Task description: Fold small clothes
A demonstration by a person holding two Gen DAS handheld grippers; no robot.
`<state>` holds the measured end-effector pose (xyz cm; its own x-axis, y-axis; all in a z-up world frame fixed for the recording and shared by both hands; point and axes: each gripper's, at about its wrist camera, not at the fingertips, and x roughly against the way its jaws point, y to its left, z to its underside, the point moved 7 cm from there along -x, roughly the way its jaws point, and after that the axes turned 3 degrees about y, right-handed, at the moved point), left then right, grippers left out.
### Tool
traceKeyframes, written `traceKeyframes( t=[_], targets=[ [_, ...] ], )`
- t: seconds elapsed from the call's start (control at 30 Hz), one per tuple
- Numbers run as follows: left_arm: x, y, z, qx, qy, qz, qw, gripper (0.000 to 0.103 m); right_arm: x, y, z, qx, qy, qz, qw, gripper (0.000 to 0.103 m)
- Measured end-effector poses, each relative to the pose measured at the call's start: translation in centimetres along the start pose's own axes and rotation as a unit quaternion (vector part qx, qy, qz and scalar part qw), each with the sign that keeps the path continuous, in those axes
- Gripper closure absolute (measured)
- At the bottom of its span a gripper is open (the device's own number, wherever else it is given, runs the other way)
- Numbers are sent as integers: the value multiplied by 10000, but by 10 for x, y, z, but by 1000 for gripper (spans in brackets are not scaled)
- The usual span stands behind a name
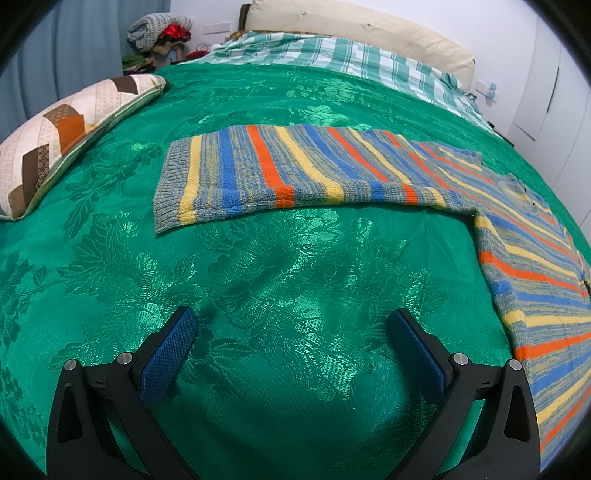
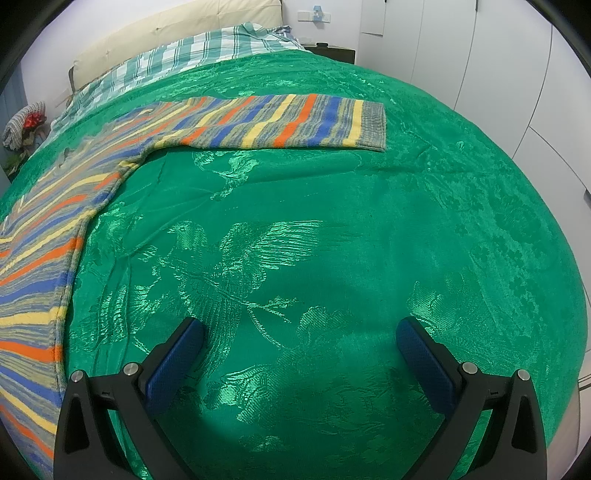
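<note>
Knitted and striped in blue, orange, yellow and grey, the sweater (image 1: pixel 295 166) lies flat on the green bedspread (image 1: pixel 258 277), sleeves stretched out sideways. Left gripper (image 1: pixel 291 325) and right gripper (image 2: pixel 299 332) hover spread and empty, short of the sweater. Best pinch each ribbed cuff (image 2: pixel 373 125) cleanly, then fold inward over the body.

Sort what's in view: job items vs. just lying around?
Job: striped sweater, spread flat with both sleeves out; left gripper and right gripper, both open and empty.

Lying about: patchwork pillow, checked blanket, clothes pile, green bedspread.
</note>
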<state>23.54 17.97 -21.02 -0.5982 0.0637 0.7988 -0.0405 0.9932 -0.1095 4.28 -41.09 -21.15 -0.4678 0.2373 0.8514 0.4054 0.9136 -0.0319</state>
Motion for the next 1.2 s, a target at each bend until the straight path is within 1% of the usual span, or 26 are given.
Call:
traceKeyframes(
  t=[0.17, 0.27, 0.33, 0.37, 0.4, 0.43, 0.5, 0.53, 0.6, 0.63, 0.67, 0.7, 0.73, 0.77, 0.8, 0.83, 0.9, 0.93, 0.97, 1.0, 1.03, 1.07, 1.1, 1.17, 1.2],
  targets=[
    [1, 0, 1, -20, 2, -26, 10000, 0, 2, -1, 2, -22, 9, -17, 10000, 0],
    [1, -1, 1, -21, 19, -27, 10000, 0, 4, -2, 1, -109, 113, -171, 9997, 0],
    [0, 0, 1, -21, 71, -22, 10000, 0, 7, -6, -5, -304, 226, -483, 9981, 0],
    [0, 0, 1, -13, 39, -19, 10000, 0, 10, -12, -15, -520, 251, -849, 9947, 0],
    [2, 0, 2, -11, 1, -8, 10000, 0, 13, -18, -25, -684, 239, -1128, 9910, 1],
    [2, 1, 2, -3, -7, 4, 10000, 0, 17, -26, -38, -880, 164, -1354, 9867, 3],
    [3, 0, 3, 12, -20, -3, 10000, 0, 24, -54, -71, -1417, -114, -1602, 9768, 3],
    [3, 0, 3, 18, -27, -11, 10000, 0, 25, -71, -88, -1746, -245, -1695, 9696, 3],
    [4, 0, 5, 104, 66, -5, 9999, 0, 17, -103, -116, -2402, -379, -1934, 9505, 3],
    [4, 0, 5, 150, 145, -14, 9998, 0, 10, -113, -124, -2607, -358, -2028, 9432, 3],
    [4, 0, 5, 200, 275, -26, 9994, 0, -5, -128, -134, -2937, -244, -2174, 9305, 9],
    [4, 0, 5, 225, 359, -24, 9991, 0, -13, -134, -138, -3076, -163, -2248, 9244, 18],
    [5, 0, 5, 294, 451, -12, 9985, 0, -30, -139, -143, -3267, 44, -2410, 9139, 26],
    [7, 0, 6, 358, 478, 24, 9982, 0, -43, -139, -147, -3329, 216, -2521, 9084, 27],
    [8, 1, 7, 372, 452, 56, 9983, 0, -49, -137, -148, -3328, 308, -2556, 9072, 28],
    [9, 1, 9, 350, 398, 76, 9986, 0, -56, -134, -151, -3255, 373, -2572, 9091, 29],
    [11, 0, 14, 244, 259, 67, 9993, 0, -64, -128, -162, -2971, 323, -2515, 9206, 29],
    [11, 0, 15, 223, 204, 51, 9995, 0, -67, -124, -164, -2894, 315, -2514, 9231, 32],
    [10, -1, 15, 210, 171, 28, 9996, 0, -73, -119, -167, -2772, 365, -2519, 9265, 41],
    [10, -1, 15, 198, 150, 4, 9997, 0, -77, -114, -167, -2701, 442, -2513, 9284, 62],
    [10, -1, 15, 184, 121, -15, 9998, 0, -82, -109, -164, -2582, 597, -2475, 9319, 77],
    [10, -1, 16, 177, 83, -21, 9998, 0, -85, -106, -162, -2433, 740, -2311, 9391, 96],
    [11, -1, 16, 183, 55, -9, 9998, 0, -83, -104, -163, -2358, 731, -2244, 9427, 96],
    [12, -1, 16, 199, 23, 13, 9998, 0, -67, -103, -174, -2134, 467, -2009, 9550, 96],
    [12, -1, 16, 199, -1, 13, 9998, 0, -52, -95, -183, -1865, 323, -1895, 9635, 96]
  ],
)
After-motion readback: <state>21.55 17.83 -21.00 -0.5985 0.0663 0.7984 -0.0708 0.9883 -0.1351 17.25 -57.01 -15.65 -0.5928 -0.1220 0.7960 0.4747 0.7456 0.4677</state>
